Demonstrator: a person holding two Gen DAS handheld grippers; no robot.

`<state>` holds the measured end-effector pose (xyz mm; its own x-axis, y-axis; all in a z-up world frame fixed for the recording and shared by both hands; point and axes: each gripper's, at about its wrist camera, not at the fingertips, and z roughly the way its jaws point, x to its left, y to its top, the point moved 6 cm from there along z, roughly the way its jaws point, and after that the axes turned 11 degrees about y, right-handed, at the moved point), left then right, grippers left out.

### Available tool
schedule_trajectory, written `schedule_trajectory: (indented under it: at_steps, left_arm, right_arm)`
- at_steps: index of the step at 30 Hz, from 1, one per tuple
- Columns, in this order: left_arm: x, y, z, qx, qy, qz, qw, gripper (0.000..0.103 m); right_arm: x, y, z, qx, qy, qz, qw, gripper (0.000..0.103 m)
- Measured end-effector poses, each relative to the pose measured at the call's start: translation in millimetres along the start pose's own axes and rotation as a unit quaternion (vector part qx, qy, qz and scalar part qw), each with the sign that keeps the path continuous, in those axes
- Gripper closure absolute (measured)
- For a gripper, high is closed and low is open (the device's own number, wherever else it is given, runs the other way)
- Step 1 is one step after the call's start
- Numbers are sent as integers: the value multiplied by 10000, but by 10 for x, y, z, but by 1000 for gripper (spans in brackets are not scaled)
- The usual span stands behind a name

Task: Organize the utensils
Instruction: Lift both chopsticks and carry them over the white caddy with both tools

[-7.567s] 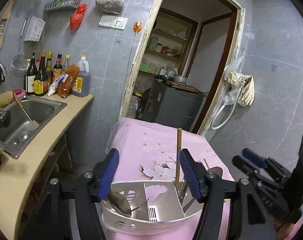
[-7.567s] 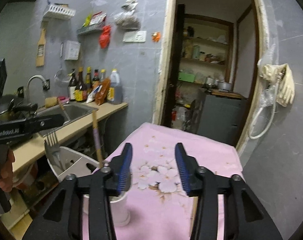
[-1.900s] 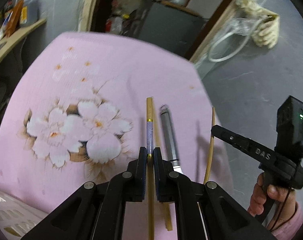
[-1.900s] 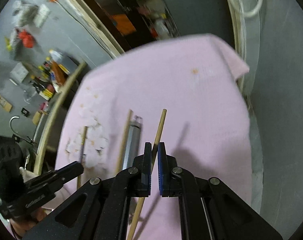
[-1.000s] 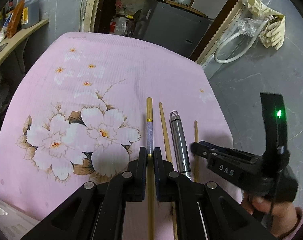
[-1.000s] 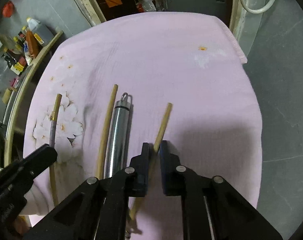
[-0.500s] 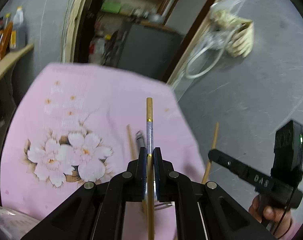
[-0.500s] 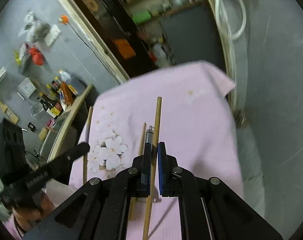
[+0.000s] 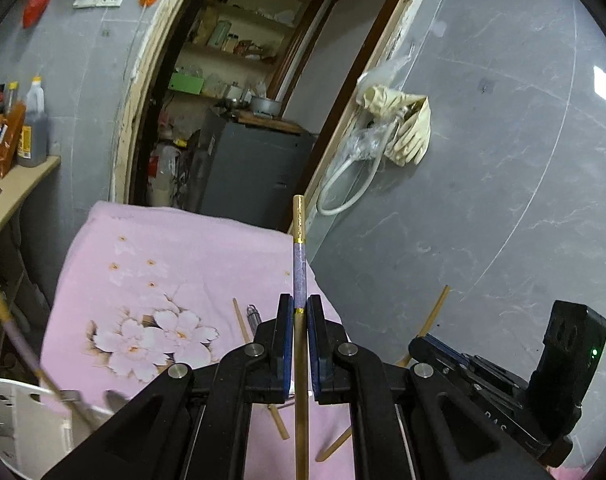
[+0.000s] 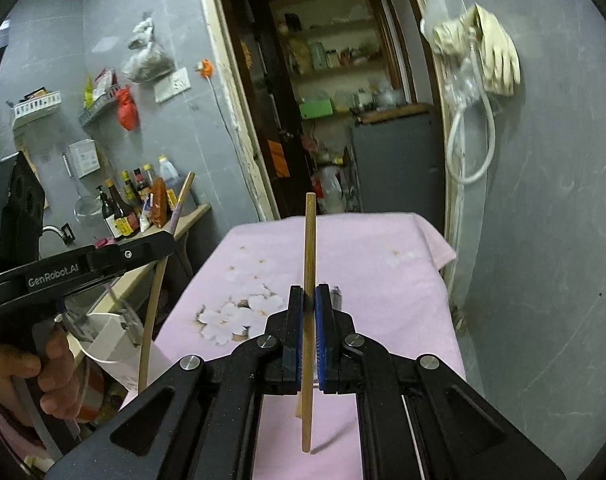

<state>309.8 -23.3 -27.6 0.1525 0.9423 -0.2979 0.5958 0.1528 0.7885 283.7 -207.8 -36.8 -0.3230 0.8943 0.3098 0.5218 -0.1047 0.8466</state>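
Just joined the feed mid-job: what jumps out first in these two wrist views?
Each gripper is shut on one chopstick, raised above the pink floral cloth: the left gripper holds a purple-banded chopstick, the right gripper a plain wooden chopstick. A white utensil holder sits at lower left.

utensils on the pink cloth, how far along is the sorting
Done: the white holder already contains some utensils. In hand: the left gripper is shut on a purple-banded chopstick, and the right gripper is shut on a plain chopstick, both clear of the cloth. Left: another chopstick and a metal-handled utensil lie on the cloth.
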Motion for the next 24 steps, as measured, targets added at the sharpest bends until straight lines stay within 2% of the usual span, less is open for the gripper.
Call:
schedule_trajectory:
  at_steps: [8,11,17,24]
  left_arm:
    - [344,218,-453,-477,-11,-240,9986,96]
    - [510,364,-619,-755,121,-276,9967,96]
    - [971,628,-932,-1379,588,-401,9879,96]
    - [1458,732,-1169,-1904,1198,-559,9728,96]
  right_arm:
    - [655,499,-267,-541,421,-358,9970,98]
    - [951,695,-268,-746,701,-486,9936,98]
    - [1471,912,-111,-971,1222,-648,9856,98]
    - [1938,817,230,-769,1468,-1009,9810,98]
